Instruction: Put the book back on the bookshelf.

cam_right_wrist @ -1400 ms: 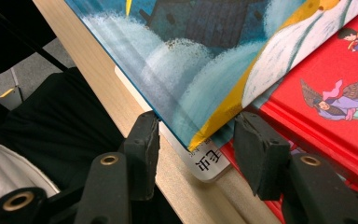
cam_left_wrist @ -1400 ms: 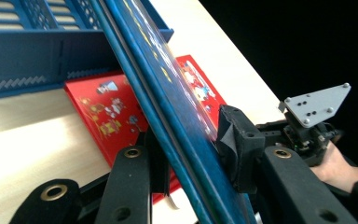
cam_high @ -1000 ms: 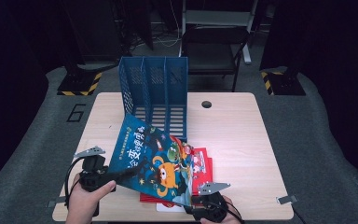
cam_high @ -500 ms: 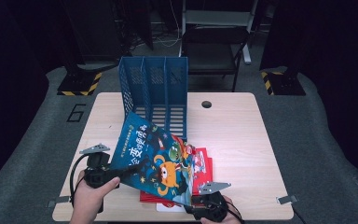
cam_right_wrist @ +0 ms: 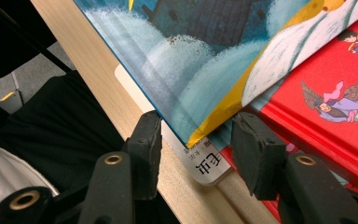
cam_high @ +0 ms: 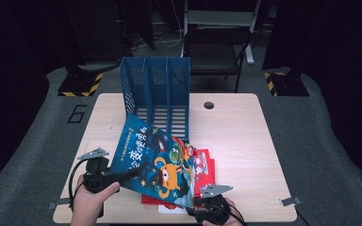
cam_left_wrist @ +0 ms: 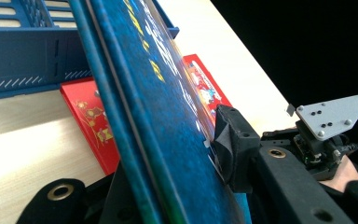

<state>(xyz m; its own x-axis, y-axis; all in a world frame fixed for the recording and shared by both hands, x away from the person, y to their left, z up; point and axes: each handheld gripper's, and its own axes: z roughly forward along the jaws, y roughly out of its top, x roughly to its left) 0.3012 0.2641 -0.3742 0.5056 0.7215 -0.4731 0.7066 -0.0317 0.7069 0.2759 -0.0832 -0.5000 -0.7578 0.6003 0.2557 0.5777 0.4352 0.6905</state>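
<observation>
While it is tilted up above the red books on the table, the blue book shows a cartoon cover with an orange figure and yellow lettering. The left gripper, held level at the near left edge, has just been closing its jaws and now clamps the book's left side between its pads. The right gripper, at the near edge, brackets the book's lower corner; grip there cannot be told.

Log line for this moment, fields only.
left gripper: closing, clamped on blue picture book | right gripper: open around its corner | book: tilted over red book
</observation>
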